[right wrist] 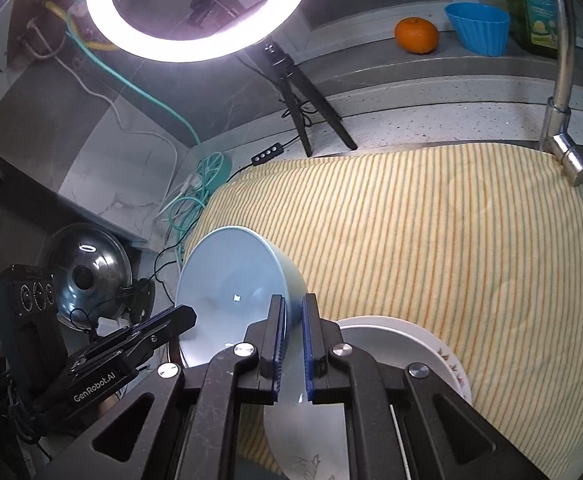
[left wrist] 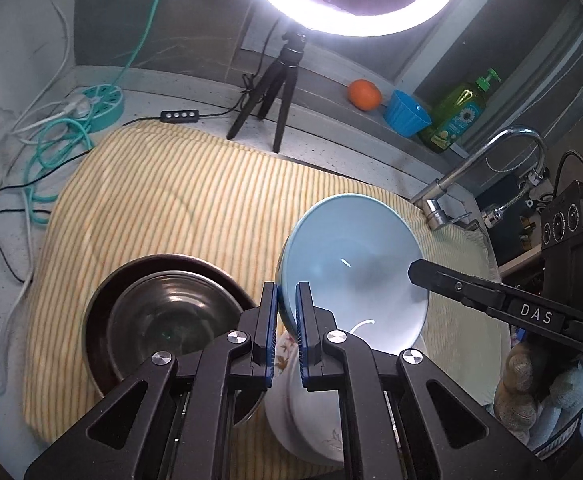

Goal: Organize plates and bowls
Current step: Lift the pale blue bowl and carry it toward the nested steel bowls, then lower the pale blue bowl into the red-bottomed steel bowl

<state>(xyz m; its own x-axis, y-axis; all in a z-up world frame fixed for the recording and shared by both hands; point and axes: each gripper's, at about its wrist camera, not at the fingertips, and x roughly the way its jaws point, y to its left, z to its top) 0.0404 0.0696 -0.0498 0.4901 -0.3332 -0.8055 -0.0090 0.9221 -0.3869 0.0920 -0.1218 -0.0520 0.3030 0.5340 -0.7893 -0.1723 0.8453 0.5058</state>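
Note:
A light blue bowl (left wrist: 351, 256) is held tilted above the striped cloth. My left gripper (left wrist: 287, 292) is shut on its near rim. My right gripper (right wrist: 293, 308) is shut on the opposite rim of the same blue bowl (right wrist: 231, 276); its finger also shows in the left wrist view (left wrist: 443, 276). Under the bowl sits a white floral plate (right wrist: 411, 340), also in the left wrist view (left wrist: 287, 360). A steel bowl (left wrist: 167, 312) rests inside a dark brown bowl (left wrist: 99, 320) to the left.
A yellow striped cloth (left wrist: 171, 200) covers the counter. A ring light on a tripod (left wrist: 275, 92), cables (left wrist: 51, 144), an orange (left wrist: 364, 94), a blue cup (left wrist: 405, 114) and a soap bottle (left wrist: 457, 114) stand at the back. A faucet (left wrist: 491, 160) is at the right. A pot lid (right wrist: 87, 276) lies left.

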